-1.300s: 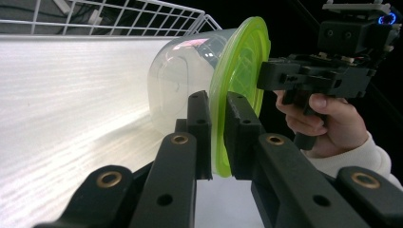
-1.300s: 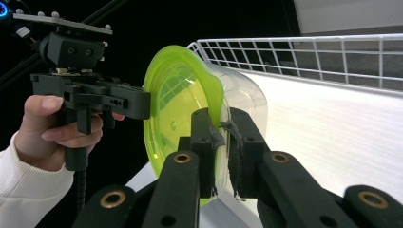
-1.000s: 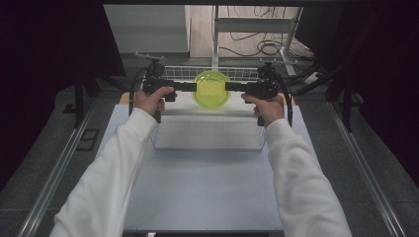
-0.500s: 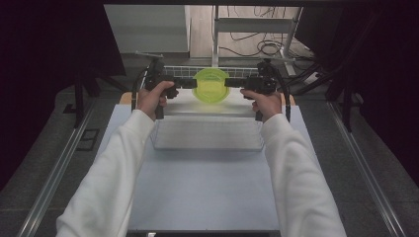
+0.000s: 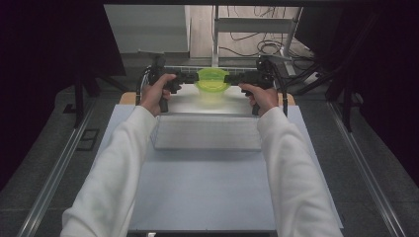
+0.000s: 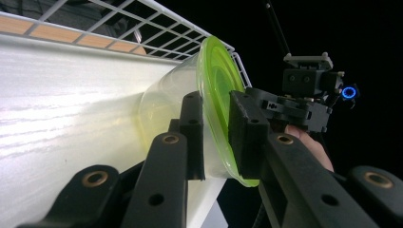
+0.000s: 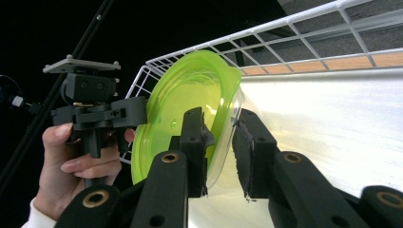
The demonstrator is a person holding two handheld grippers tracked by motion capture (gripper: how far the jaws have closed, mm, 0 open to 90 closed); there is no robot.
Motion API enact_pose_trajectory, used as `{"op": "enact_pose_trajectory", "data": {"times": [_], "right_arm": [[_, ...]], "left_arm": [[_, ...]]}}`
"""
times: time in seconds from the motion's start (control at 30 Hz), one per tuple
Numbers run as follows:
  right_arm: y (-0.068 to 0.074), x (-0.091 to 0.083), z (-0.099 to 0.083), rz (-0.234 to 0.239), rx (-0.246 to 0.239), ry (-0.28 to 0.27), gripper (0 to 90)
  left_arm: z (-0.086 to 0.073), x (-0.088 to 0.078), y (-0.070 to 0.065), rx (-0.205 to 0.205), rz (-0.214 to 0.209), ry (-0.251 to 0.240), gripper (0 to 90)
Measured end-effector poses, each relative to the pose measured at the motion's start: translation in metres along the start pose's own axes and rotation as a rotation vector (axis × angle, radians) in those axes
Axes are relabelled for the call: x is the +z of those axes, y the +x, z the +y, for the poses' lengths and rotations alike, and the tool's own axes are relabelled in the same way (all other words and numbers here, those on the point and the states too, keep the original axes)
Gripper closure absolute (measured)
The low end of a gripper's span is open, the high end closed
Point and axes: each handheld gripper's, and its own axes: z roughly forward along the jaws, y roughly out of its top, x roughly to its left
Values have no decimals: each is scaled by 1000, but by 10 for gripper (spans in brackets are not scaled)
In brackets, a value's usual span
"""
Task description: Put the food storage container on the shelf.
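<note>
lidded green container (image 5: 212,81) sits between left gripper (image 5: 190,78) and right gripper (image 5: 233,79), jaws loosening around its rim.

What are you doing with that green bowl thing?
A person holds a clear container with a green lid between two grippers, the left gripper and the right gripper, one on each side of its rim. It is out at the far end of the table, by a white wire rack. Both sets of jaws have just been opening, with the rim between them.

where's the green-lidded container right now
In the high view the container sits at the table's far middle, between the left gripper and right gripper, just before the wire rack; both grippers' fingers straddle its green rim.
</note>
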Motion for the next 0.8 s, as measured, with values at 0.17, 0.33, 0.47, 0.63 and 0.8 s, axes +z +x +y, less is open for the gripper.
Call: {"op": "enact_pose_trajectory", "data": {"times": [0.17, 0.33, 0.47, 0.63, 0.8], "right_arm": [[-1, 2, 0, 5, 13, -1, 695], [-1, -1, 0, -52, -68, -40, 536], [3, -6, -2, -42, -122, -86, 450], [8, -16, -4, -43, -166, -129, 389], [15, -29, -14, -25, -247, -136, 358]], "left_arm": [[0, 3, 3, -7, 21, 3, 666], [0, 2, 5, 32, 83, -29, 494], [1, -2, 4, 56, 103, -82, 339], [-1, -7, -5, 108, 132, -101, 298], [-11, -17, -20, 226, 201, -110, 290]]}}
